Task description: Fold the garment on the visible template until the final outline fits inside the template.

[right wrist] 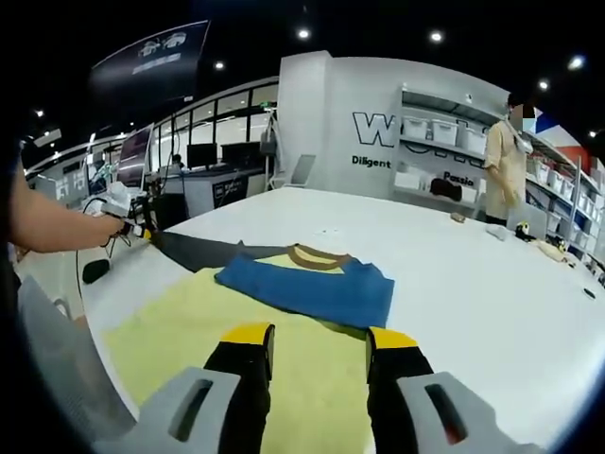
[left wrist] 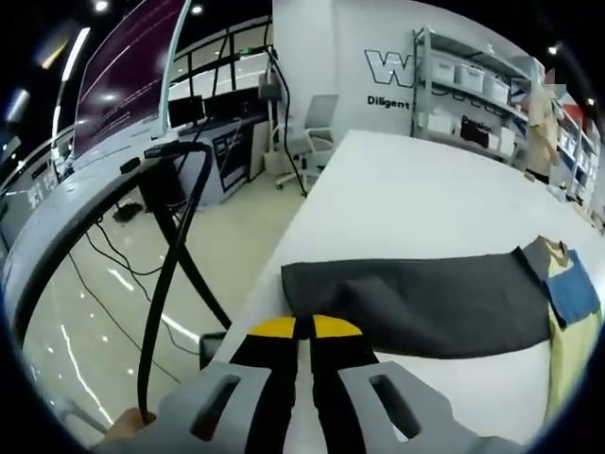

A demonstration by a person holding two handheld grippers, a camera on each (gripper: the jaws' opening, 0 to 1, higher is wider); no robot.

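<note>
The garment lies on the white table (left wrist: 406, 189). It has a pale yellow body (right wrist: 198, 340), a blue part (right wrist: 312, 288) folded over it, a brown collar (right wrist: 317, 255) and a long dark grey sleeve (left wrist: 416, 303). My left gripper (left wrist: 304, 326) is shut on the end of that sleeve at the table's edge. In the right gripper view the grey sleeve (right wrist: 194, 251) runs left to the left gripper (right wrist: 118, 203), held by a hand. My right gripper (right wrist: 319, 336) hangs open just above the yellow body, nothing between its jaws.
The table edge (left wrist: 284, 246) drops to the floor beside the left gripper, where black cables and a stand (left wrist: 175, 236) rise. An office chair (left wrist: 317, 132) stands behind. A person (right wrist: 506, 161) stands at the far side by shelves (right wrist: 435, 142). Small items (right wrist: 525, 232) lie far right.
</note>
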